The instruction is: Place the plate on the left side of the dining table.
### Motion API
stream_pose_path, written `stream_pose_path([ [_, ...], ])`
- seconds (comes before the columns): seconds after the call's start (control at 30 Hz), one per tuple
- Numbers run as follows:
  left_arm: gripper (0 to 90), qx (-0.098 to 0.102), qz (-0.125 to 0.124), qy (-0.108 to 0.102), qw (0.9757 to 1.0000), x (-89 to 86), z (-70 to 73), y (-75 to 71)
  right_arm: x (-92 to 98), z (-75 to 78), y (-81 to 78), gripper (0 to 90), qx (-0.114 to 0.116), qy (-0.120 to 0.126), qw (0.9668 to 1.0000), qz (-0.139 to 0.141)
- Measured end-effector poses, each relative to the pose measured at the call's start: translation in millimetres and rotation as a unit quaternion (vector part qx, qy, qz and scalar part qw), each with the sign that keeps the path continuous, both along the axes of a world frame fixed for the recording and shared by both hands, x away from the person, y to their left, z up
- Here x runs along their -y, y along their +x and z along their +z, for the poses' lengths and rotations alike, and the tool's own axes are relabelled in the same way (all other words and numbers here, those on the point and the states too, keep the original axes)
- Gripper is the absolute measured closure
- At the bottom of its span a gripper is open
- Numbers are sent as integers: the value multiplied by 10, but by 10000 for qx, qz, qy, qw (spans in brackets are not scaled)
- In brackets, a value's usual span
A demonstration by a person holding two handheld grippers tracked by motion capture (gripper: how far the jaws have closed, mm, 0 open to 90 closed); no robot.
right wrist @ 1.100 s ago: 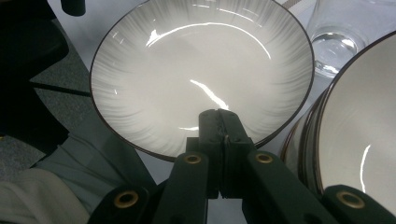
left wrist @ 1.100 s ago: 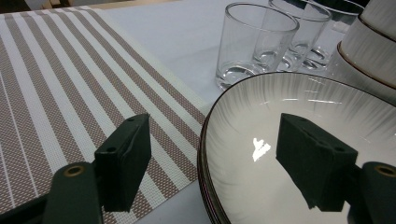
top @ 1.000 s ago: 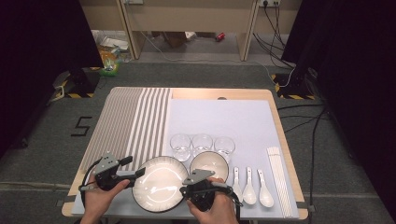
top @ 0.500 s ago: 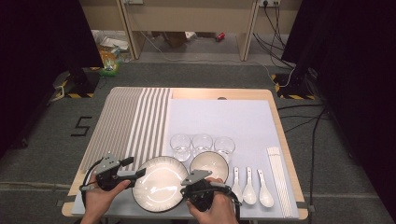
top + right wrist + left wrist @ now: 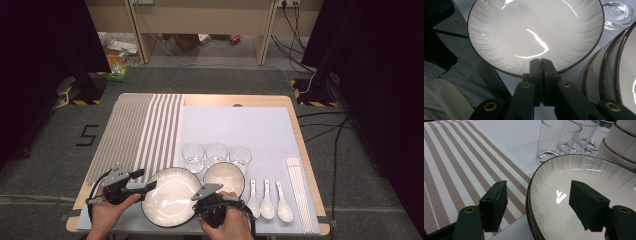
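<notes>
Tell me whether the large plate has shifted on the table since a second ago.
No. The large plate keeps its place: its rim lies just below the leftmost glass and beside the striped mat, as before.

My worktop [image 5: 300,135]: wood edge, pale sheet [image 5: 235,127] over most of it, striped mat [image 5: 140,132] on the left. Near me: big plate [image 5: 170,196], small bowl [image 5: 224,179] beside it, 3 glasses [image 5: 216,155] behind, 3 spoons [image 5: 267,197] and chopsticks [image 5: 298,192] to the right.
</notes>
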State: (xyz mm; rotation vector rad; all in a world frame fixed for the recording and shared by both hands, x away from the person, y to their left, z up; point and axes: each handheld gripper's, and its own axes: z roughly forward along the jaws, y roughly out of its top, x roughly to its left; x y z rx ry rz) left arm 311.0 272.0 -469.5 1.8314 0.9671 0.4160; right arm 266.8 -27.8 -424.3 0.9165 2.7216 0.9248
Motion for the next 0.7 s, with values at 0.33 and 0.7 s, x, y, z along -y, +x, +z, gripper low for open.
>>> stream_pose_path([
  [0.33,324,-78,-63,16,9999,1,-9,5,-8,-13,3,881,-63,-44,10000,-22],
  [0.7,383,-191,-98,-42,9998,24,-7,-5,-84,-65,-29,881,18,-154,9999,10],
])
